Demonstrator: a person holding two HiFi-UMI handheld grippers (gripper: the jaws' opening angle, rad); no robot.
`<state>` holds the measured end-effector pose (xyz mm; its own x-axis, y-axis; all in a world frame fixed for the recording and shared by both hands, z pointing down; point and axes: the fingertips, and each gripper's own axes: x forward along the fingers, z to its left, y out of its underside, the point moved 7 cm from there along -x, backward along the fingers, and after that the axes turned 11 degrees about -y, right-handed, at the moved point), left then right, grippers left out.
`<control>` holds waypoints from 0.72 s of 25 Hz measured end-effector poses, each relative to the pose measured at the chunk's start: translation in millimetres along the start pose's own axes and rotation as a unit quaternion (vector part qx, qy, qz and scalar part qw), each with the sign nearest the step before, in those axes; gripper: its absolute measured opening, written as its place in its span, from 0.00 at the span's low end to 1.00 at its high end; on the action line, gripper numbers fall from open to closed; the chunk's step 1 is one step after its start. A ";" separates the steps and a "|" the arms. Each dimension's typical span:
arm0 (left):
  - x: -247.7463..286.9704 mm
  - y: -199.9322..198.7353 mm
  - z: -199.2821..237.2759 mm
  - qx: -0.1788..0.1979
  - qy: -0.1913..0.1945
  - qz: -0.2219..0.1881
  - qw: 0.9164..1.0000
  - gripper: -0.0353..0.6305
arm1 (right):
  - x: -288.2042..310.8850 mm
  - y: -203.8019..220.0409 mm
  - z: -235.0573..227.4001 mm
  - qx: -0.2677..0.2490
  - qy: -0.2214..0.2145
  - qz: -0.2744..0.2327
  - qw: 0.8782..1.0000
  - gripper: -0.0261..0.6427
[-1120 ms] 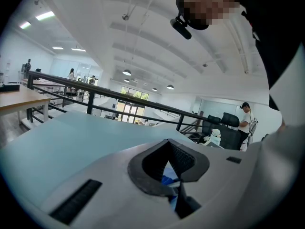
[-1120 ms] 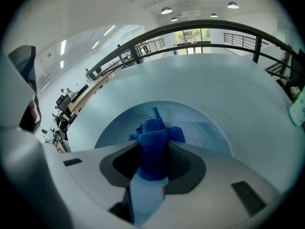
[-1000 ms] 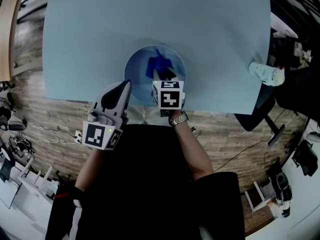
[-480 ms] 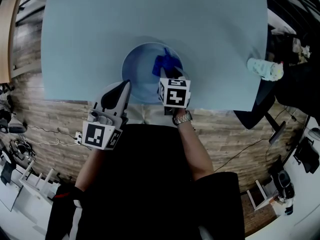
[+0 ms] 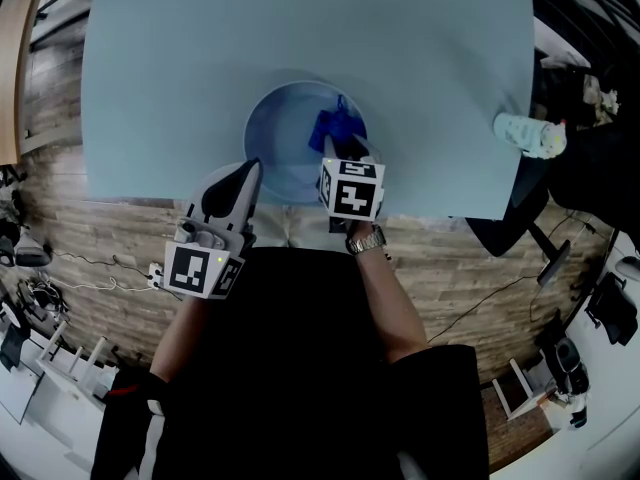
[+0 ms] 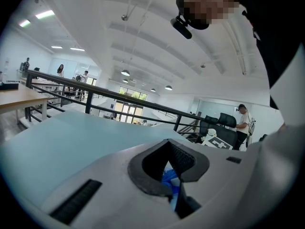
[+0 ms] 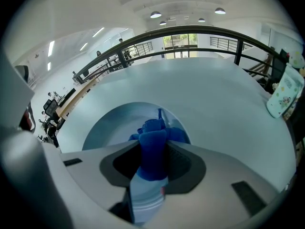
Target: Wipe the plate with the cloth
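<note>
Plate [image 5: 285, 138] sits on the pale blue table [image 5: 180, 48], close to the near edge. It is round and light blue. The right gripper [image 5: 338, 144] holds the dark blue cloth [image 5: 335, 125] tight between its jaws and presses it down on the right side of the plate. The left gripper [image 5: 247, 168] is at the plate's near left rim. Its jaws are narrow and pinch that rim. A white packet [image 5: 530, 136] lies well apart at the table's right edge.
</note>
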<state>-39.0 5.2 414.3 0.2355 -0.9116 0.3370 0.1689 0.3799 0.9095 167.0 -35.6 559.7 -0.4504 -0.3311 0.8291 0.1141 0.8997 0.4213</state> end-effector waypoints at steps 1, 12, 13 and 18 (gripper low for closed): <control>-1.7 0.8 1.6 -0.003 -0.002 -0.001 1.000 0.06 | -1.9 -0.2 2.4 0.000 -0.002 -0.002 1.000 0.22; -11.2 -0.1 15.5 -0.009 -0.006 -0.008 1.000 0.06 | 2.9 0.7 62.5 -0.037 -0.065 0.003 0.997 0.22; -11.7 -1.5 16.3 -0.014 -0.006 -0.009 1.000 0.06 | 5.4 2.4 68.4 -0.042 -0.070 0.007 0.997 0.22; -18.5 1.2 32.5 -0.019 -0.023 -0.008 1.000 0.06 | 17.9 8.1 97.2 -0.066 -0.094 0.030 0.993 0.22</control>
<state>-74.3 17.4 417.1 0.1882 -0.9236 0.3339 0.2079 0.3698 0.9056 73.8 -6.6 542.2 -0.5956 -0.2081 0.7758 0.2545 0.8672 0.4280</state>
